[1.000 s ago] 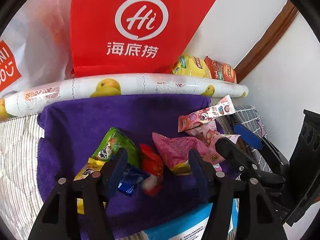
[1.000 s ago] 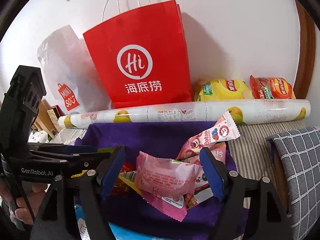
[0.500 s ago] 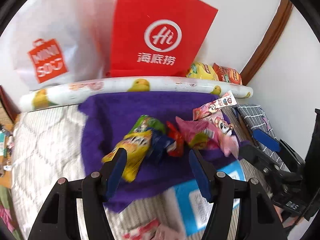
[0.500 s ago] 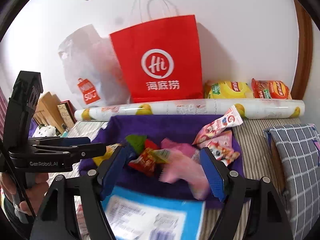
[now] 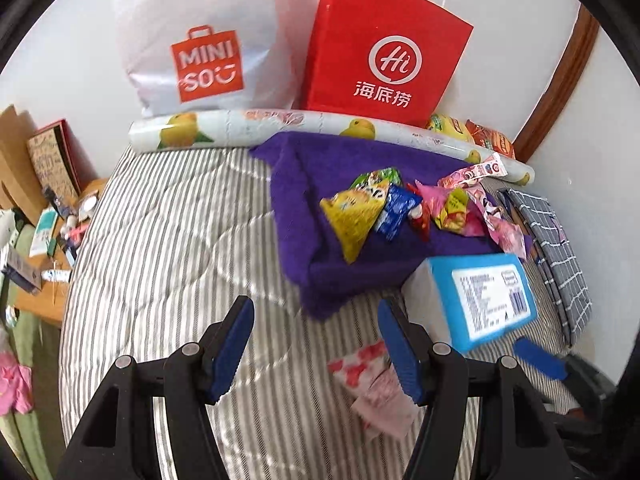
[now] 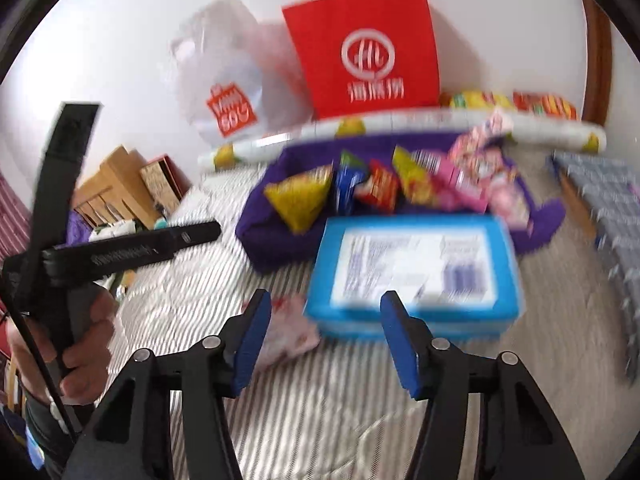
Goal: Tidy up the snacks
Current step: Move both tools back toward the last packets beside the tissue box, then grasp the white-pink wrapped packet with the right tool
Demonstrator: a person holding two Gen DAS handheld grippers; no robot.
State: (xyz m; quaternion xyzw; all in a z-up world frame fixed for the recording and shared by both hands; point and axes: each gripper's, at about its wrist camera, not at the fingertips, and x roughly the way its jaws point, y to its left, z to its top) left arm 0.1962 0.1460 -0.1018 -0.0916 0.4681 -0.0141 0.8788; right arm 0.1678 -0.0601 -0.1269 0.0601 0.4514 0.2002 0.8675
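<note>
Withdrawn since a second ago: both grippers, formerly close over the snack pile, now well back above the striped bedding (image 5: 168, 240).

Left gripper (image 5: 314, 346): tongs wide, holding nothing.
Right gripper (image 6: 324, 344): tongs wide, holding nothing; view blurred with motion.
Snack packets (image 5: 416, 210): heaped on the purple towel (image 5: 296, 184), right of centre in the left wrist view; a yellow packet (image 5: 352, 216) leads the row.
Blue box (image 5: 484, 298): just below the towel, lower right.
Pink wrapper (image 5: 376, 384): loose on the bedding by the left gripper's right finger.
Red paper bag (image 5: 384, 48) and white bag (image 5: 200, 40): upright at top of frame.

Assessment: nothing carried; sorting appears barely started, the loose wrapper likely nearest to collect.
</note>
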